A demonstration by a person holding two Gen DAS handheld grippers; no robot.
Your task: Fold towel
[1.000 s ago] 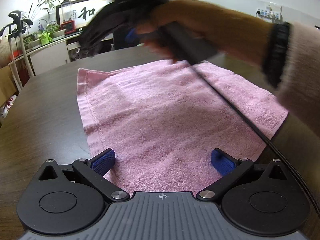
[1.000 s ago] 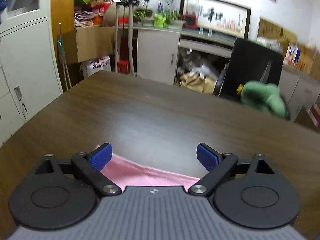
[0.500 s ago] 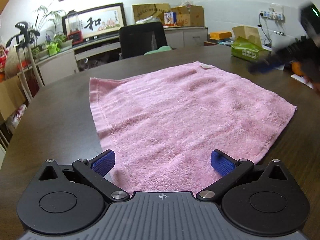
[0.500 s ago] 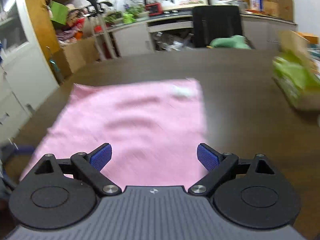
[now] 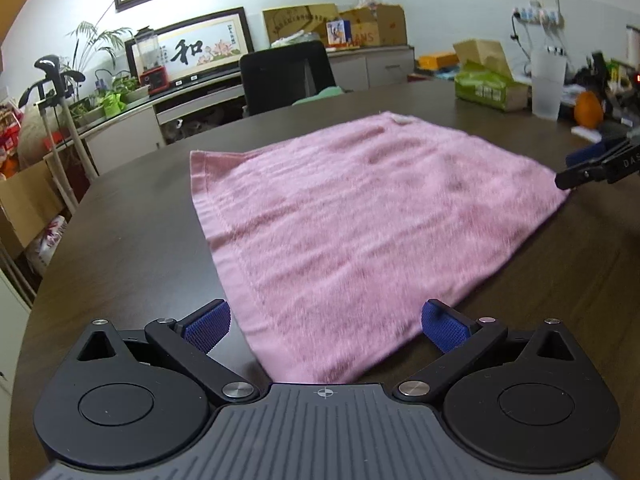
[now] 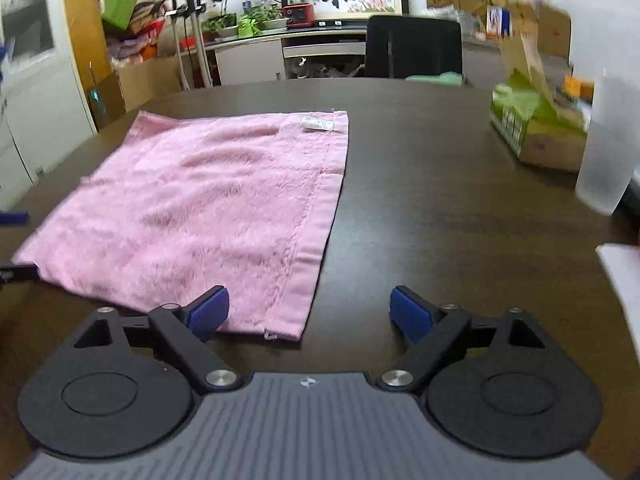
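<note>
Left gripper (image 5: 326, 326) fingers spread, near towel (image 5: 360, 216) corner between them, ungrasped. Right gripper (image 6: 310, 314) fingers spread, hemmed corner between them. Towel flat on table (image 6: 420, 184).

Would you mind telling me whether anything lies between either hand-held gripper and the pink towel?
Nothing visible does. The left hand-held gripper and right hand-held gripper hang open at the near corners of the pink towel, flat on the table.
</note>
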